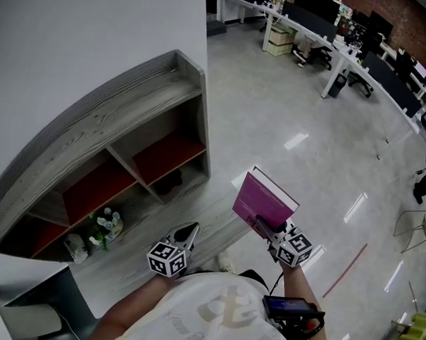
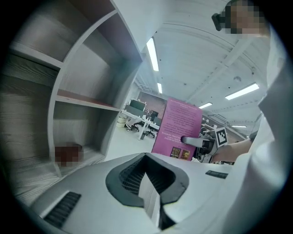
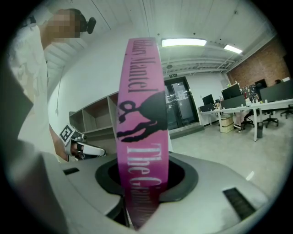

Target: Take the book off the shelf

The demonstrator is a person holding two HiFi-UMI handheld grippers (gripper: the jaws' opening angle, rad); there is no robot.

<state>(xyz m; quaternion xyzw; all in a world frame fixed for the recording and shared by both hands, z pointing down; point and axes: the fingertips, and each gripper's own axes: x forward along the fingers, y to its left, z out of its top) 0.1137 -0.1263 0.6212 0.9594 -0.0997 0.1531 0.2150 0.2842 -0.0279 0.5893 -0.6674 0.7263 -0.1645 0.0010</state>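
Over open floor [image 1: 292, 127] beside shelf [image 1: 131, 106], right claw [image 1: 265, 228] grips book [image 1: 263, 198].

The tall grey shelf unit [image 1: 117, 112] on the left has a pale wood-grain finish, streaky and matt, with dull red panels [image 1: 168, 153] inside its compartments. The light grey floor [image 1: 286, 112] is smooth, polished and glossy, mirroring the ceiling lights. The magenta paperback book [image 1: 262, 197] has a smooth card cover with a soft sheen. The left claw [image 1: 188, 233] and the right claw [image 1: 265, 226] look like matt grey moulded plastic with dark ribbed inner faces. The person's white shirt [image 1: 214, 307] is soft cloth. Far right stands a rough red brick wall [image 1: 406, 19].
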